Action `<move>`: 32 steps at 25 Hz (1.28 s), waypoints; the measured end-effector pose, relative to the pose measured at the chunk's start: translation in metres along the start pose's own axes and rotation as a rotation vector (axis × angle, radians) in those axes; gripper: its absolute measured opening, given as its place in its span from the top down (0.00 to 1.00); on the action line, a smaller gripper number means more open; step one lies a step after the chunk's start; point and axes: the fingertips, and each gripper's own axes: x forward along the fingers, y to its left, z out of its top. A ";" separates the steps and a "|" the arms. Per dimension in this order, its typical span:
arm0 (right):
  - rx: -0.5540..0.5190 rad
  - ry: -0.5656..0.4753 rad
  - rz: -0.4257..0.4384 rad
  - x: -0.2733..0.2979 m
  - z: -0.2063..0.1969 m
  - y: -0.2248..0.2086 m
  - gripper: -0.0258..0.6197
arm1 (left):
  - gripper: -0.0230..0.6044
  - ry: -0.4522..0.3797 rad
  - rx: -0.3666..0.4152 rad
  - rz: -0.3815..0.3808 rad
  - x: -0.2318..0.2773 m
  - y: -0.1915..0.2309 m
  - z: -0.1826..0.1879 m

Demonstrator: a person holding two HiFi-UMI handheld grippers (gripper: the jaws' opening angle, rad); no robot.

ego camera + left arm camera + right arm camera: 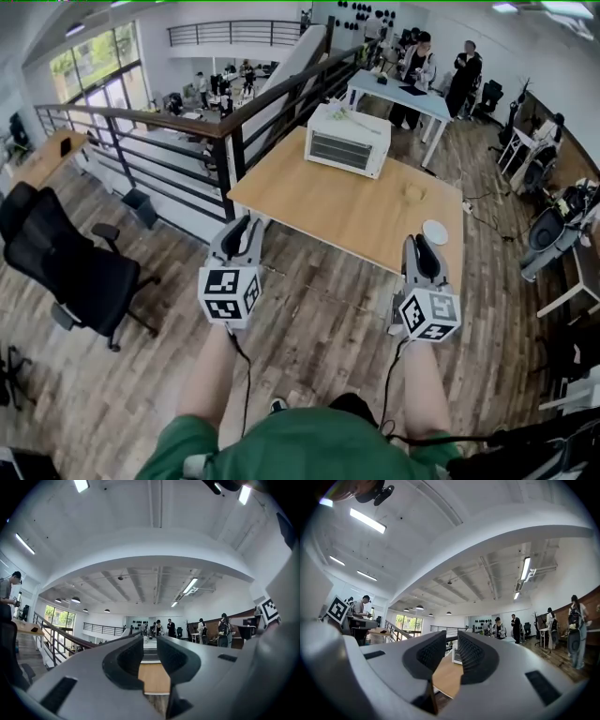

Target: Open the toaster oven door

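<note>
A white toaster oven (347, 141) stands at the far end of a wooden table (328, 211), its door closed. Both grippers hover short of the table's near edge, over the wood floor. My left gripper (242, 225) sits by the near left corner, and my right gripper (417, 246) by the near right edge. Each is shut with nothing between its jaws. In the left gripper view the gripper (150, 641) points down the table toward the oven (150, 654). In the right gripper view the gripper (451, 637) frames the oven (456, 656) in the slit between its jaws.
A small white dish (435, 232) and a clear object (413, 192) lie on the table's right side. A black railing (187, 141) runs along the left of the table. A black office chair (70, 272) stands at left. People stand round a far table (398, 94).
</note>
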 end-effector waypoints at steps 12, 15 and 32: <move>0.005 0.022 0.015 0.067 -0.035 -0.009 0.83 | 0.76 0.026 -0.039 -0.042 0.064 0.011 -0.032; 0.035 0.012 0.020 0.095 -0.041 -0.030 0.83 | 0.76 0.036 -0.024 -0.043 0.100 0.006 -0.030; 0.058 0.044 0.060 0.216 -0.087 -0.148 0.83 | 0.77 0.101 -0.046 -0.020 0.268 -0.048 -0.058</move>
